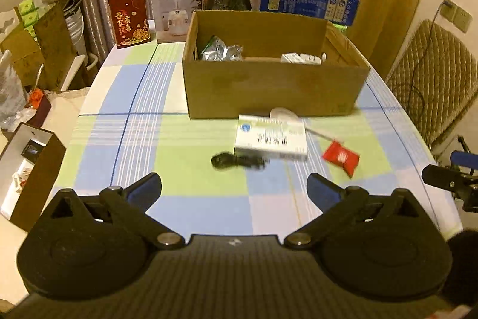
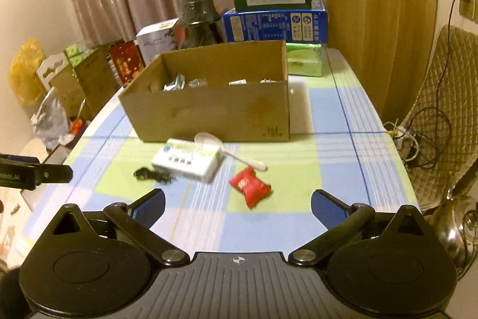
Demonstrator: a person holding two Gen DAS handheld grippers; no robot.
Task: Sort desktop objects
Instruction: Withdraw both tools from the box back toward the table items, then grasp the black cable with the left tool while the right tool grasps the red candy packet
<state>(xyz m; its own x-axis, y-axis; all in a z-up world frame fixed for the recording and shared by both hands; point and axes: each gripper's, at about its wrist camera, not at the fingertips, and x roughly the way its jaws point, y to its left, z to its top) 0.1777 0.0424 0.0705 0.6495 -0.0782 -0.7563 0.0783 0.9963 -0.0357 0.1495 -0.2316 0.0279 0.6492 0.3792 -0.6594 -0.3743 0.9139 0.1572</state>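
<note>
Showing only rightward: steel kettle (image 2: 457, 226)

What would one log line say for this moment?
left gripper open, empty | right gripper open, empty | packet, spoon outside box

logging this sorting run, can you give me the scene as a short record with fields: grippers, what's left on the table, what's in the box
left gripper: open, empty
right gripper: open, empty
surface: table with checked cloth
container: open cardboard box, holds a silver foil packet and small white items
still outside box: white medicine box, white plastic spoon, red sachet, small black item
spoon position: bowl resting on the medicine box
behind box: dark jar, stacked blue and green cartons
</note>
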